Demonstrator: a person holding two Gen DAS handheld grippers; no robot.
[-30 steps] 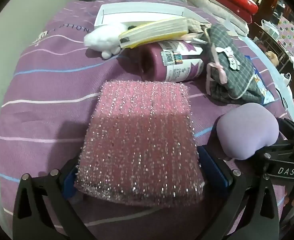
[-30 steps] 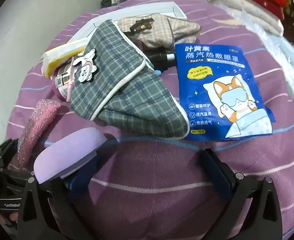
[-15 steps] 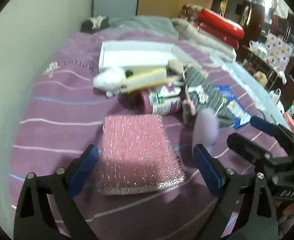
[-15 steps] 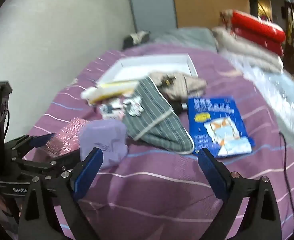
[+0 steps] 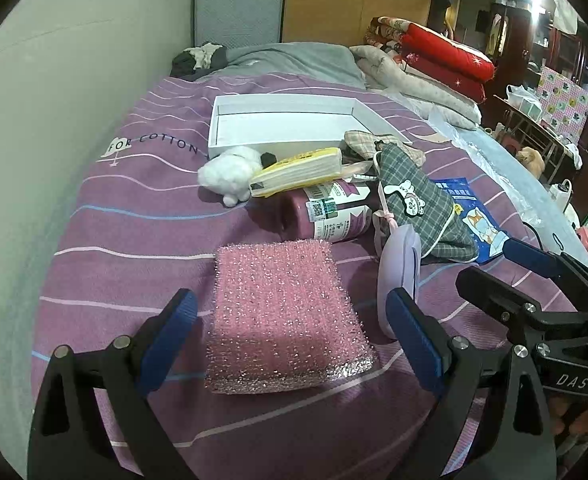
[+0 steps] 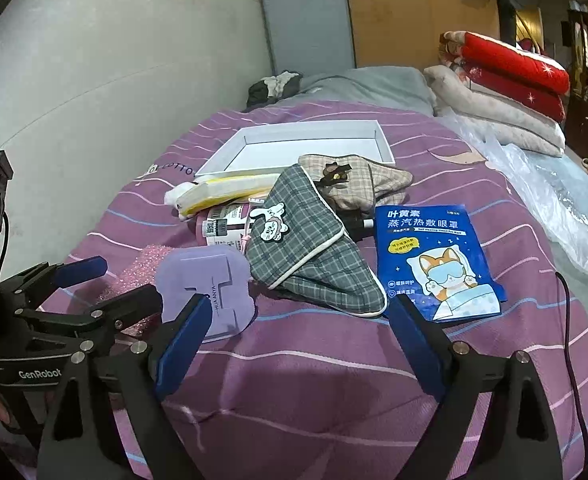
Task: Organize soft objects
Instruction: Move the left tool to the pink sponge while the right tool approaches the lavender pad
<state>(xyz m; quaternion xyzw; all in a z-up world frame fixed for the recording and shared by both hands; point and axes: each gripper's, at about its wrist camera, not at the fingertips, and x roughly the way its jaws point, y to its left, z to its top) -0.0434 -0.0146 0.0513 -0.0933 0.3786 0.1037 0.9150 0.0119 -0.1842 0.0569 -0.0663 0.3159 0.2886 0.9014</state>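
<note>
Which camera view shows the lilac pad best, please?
The right wrist view: the lilac pad faces the camera, so its flat face, cut lines and small print show. In the left wrist view it stands edge-on beside the pink sponge, only a thin profile.

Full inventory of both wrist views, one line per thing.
sponge: 1, glittery pink, flat on bedspread between left jaws
pad: 1, lilac, standing on edge right of sponge
bottle: 1, maroon, lying behind sponge
pouch: 1, grey plaid, mid-bed
second pouch: 1, beige plaid, behind grey one
packet: 1, blue, right of pouch
yellow pack: 1, atop bottle
plush: 1, white, before tray
tray: 1, white, far
bedspread: 1, purple striped
left gripper: open, empty
right gripper: closing, nothing between
</note>
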